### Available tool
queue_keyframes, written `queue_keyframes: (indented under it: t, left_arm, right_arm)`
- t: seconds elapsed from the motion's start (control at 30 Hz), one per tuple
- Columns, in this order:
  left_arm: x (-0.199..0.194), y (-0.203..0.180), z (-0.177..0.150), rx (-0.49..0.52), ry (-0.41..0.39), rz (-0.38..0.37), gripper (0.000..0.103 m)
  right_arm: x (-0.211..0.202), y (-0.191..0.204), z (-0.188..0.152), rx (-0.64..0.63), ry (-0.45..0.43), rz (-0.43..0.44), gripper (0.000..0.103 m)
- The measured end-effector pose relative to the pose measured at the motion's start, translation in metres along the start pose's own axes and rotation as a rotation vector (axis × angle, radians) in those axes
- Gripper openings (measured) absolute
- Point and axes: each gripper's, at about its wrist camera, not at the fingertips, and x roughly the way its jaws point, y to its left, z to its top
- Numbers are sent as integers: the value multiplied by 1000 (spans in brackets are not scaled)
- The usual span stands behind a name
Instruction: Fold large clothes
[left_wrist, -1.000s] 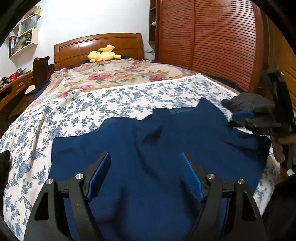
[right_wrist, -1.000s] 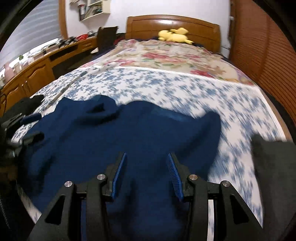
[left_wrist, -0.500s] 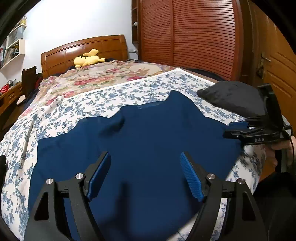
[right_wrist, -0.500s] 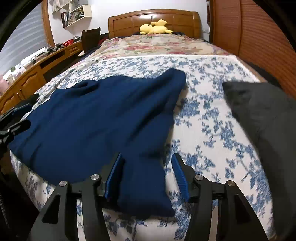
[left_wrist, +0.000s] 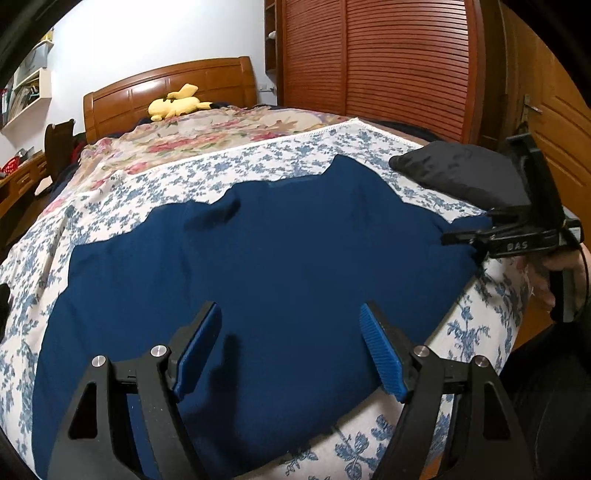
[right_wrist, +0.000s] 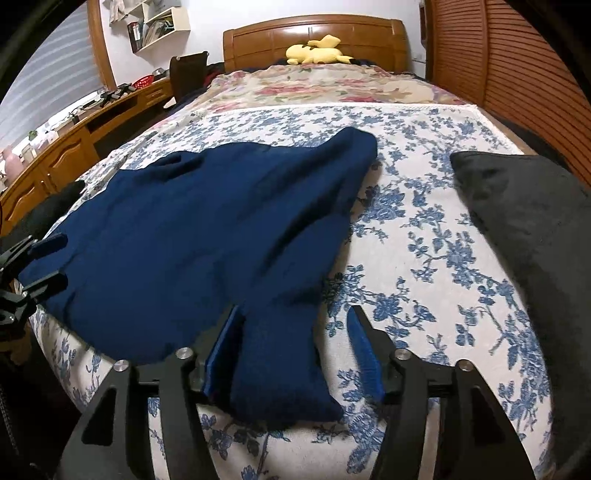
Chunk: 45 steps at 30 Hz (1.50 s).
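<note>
Navy blue garment (left_wrist: 280, 258) spread flat across the near end of a bed, on a white sheet with blue floral print (left_wrist: 258, 162), lower hem reaching the mattress edge. Collar end pointed toward the wooden headboard (left_wrist: 170, 88). Left gripper (left_wrist: 290, 347) positioned low over the garment's near portion, jaws released and spread wide, blue pads (left_wrist: 195, 350) apart, no fabric between them. Right gripper (right_wrist: 291, 343) positioned at the garment's right-hand corner near the mattress edge, jaws likewise parted; a flap of the navy fabric lying between the fingers, against the left pad (right_wrist: 221, 347), clear of the right pad. In the left wrist view, right gripper (left_wrist: 465, 236) seen side-on at the garment's far right corner, fingertips at the fabric edge, actual contact impossible to confirm. In the right wrist view, left gripper (right_wrist: 44, 258) seen at the left border beside the garment's opposite corner, fingers apart. Dark grey cushion (right_wrist: 524, 221) resting on the sheet to the right of the garment, well apart from it. Yellow plush toy (right_wrist: 314, 51) lying against the headboard, on a pink floral cover (right_wrist: 317, 85). Slatted wooden wardrobe doors (left_wrist: 388, 62) along the right side of the bed; wooden desk (right_wrist: 74, 147) along the left.
</note>
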Motion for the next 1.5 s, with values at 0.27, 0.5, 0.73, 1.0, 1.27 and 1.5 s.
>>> queue_keyframes:
  t: [0.27,0.5,0.73,1.0,1.27,1.5]
  left_arm:
    - [5,4,-6,-5,18,18,78]
    - [8,4,-8,-2,29,21,78]
    - [14,5,-9,-12,44,10,78]
    - [16,4,-10,-12,50,7,78]
    - [15,5,-11,-12,49,9,78]
    - [9,13,-13,-23,41,19,78]
  right_arm:
    - [-15,-9,-22,78,-18,13,72]
    - [-13,-9,-23,107,-3,26,72]
    - [-5,-1,-21,124,13,170,70]
    - [-4,2,-14,111,-16,178,40]
    - [-8,6,-7,97,-81,184,25]
    - [-11,14,12,97,-143,222,22]
